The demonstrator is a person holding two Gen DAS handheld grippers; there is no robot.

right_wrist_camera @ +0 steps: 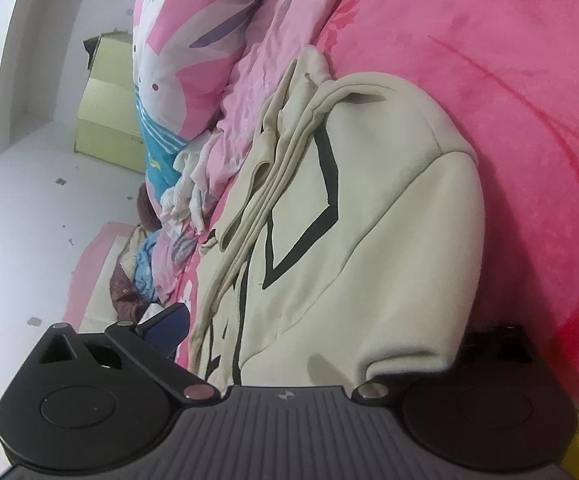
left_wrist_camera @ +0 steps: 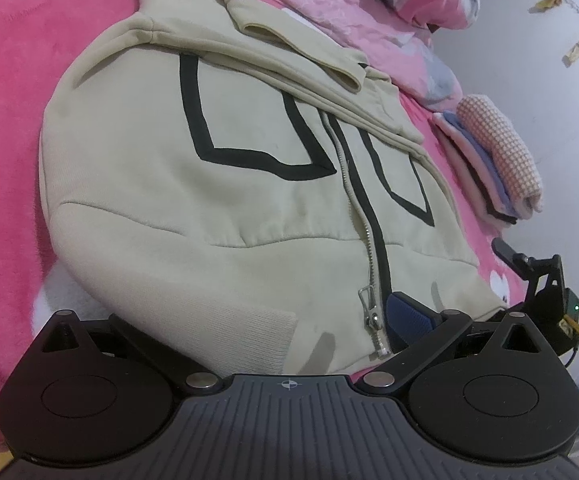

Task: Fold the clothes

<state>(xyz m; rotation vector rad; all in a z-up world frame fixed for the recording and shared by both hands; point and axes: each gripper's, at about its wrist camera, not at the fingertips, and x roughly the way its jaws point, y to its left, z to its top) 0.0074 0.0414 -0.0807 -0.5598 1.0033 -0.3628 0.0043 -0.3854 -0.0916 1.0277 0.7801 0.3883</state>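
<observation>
Cream zip hoodie (left_wrist_camera: 217,184) lies folded on pink blanket (left_wrist_camera: 5,120), sleeves laid across at 12 o'clock, zipper running to 6 o'clock. Left gripper (left_wrist_camera: 249,320) jaws spread wide, hem between them, pads not pressing. Right gripper (right_wrist_camera: 329,340) likewise spread, hoodie edge between fingers. Folded clothes stack (left_wrist_camera: 497,160) at 3 o'clock.

Soft, even indoor light with faint shadows; strong fisheye bending at the edges, near parts slightly blurred.
</observation>
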